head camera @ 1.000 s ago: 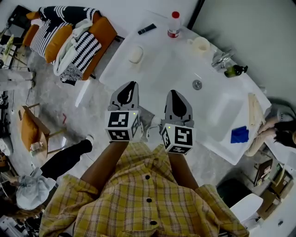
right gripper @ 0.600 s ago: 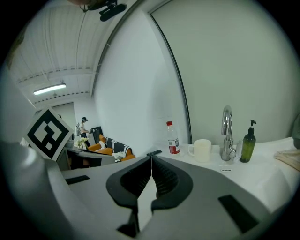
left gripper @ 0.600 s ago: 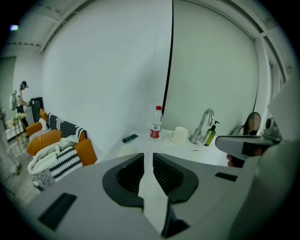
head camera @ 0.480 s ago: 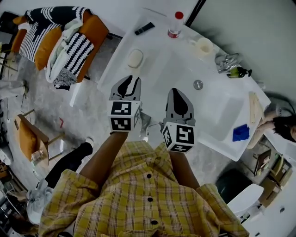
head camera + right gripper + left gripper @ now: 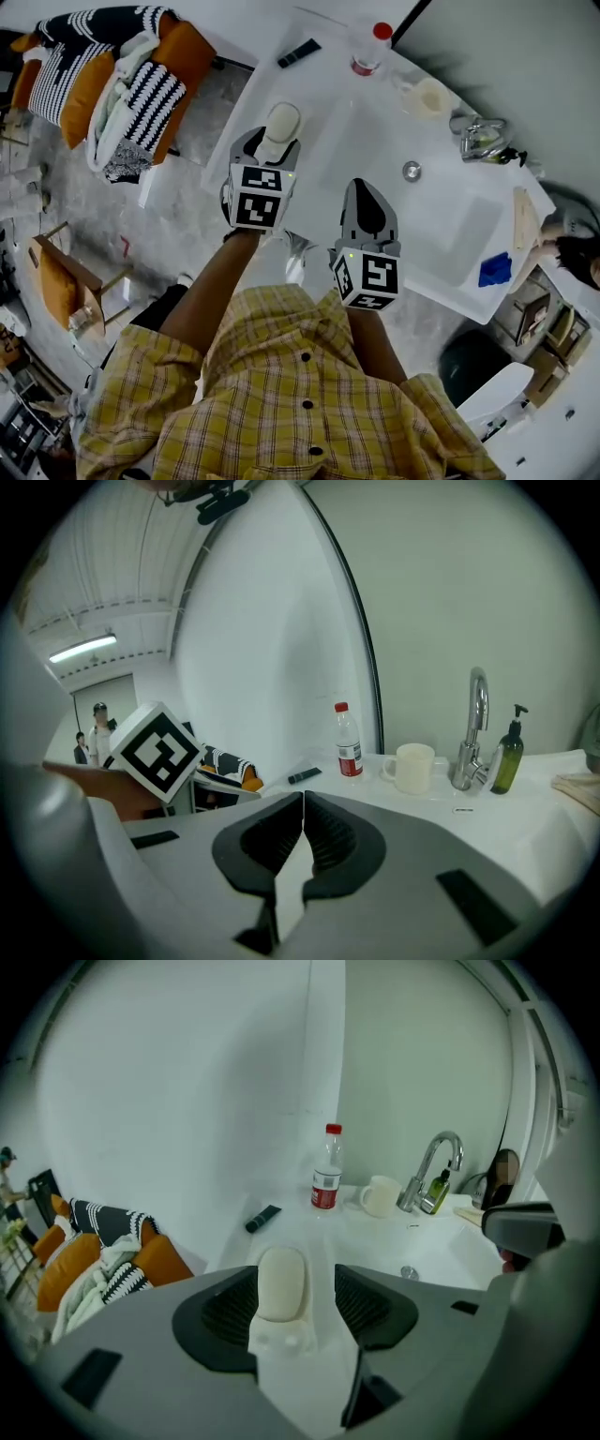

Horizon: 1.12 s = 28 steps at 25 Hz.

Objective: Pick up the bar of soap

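Observation:
The pale oval bar of soap lies on the white counter left of the basin. My left gripper reaches over the counter's near edge, its jaws opening on either side of the soap's near end. In the left gripper view the soap sits between the two dark pads, with a gap on each side and no contact. My right gripper hangs shut over the counter's front edge, nearer me, holding nothing. The right gripper view shows its pads pressed together.
A red-capped bottle, a black tube, a mug, a tap and the basin drain are on the counter. A blue sponge lies at the right. An orange chair with striped clothes stands at the left.
My left gripper has moved forward to the soap and its jaws have gone from shut to wide apart around it. The right gripper has hardly moved.

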{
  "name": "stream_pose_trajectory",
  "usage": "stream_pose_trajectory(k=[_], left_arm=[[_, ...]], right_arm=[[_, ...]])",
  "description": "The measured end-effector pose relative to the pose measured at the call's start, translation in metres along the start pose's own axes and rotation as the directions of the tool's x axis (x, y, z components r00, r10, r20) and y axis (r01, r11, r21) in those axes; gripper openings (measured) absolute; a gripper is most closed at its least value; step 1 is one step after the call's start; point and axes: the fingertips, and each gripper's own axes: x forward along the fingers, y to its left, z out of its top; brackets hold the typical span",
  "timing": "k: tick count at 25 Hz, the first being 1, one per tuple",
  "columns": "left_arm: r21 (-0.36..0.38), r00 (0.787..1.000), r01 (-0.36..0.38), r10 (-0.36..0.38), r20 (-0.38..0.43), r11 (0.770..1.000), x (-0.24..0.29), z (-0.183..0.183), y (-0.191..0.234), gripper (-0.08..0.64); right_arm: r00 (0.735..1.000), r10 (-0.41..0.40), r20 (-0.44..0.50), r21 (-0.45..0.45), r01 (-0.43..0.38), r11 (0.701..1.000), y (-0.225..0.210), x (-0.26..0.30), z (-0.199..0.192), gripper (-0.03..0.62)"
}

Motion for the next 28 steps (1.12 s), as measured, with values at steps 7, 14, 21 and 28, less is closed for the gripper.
stream_pose_trajectory(k=[7, 14, 21, 28], left_arm=[[0.058, 0.993, 0.027, -0.020, -0.117, 0.998, 0.048, -0.015, 0.022, 0.255], [0.089, 0.985, 0.044, -0.028, -0.168, 0.995, 0.069, -0.022, 0.024, 0.261], [0.119, 0.980, 0.047, -0.023, -0.196, 0.992, 0.082, -0.026, 0.025, 0.259], [0.099, 0.983, 0.038, -0.020, -0.182, 0.994, 0.084, -0.025, 0.024, 0.261]], right_arm=[[0.999, -0.013, -0.032, 0.003, 0.013, 1.000, 0.009, 0.017, -0.008, 0.021], [0.999, -0.027, -0.044, 0.007, 0.027, 1.000, 0.012, 0.022, -0.013, 0.021], [0.997, -0.062, -0.050, 0.024, 0.063, 0.998, 0.002, 0.021, -0.018, 0.020], [0.997, -0.067, -0.048, 0.031, 0.068, 0.997, 0.000, 0.022, -0.018, 0.021]])
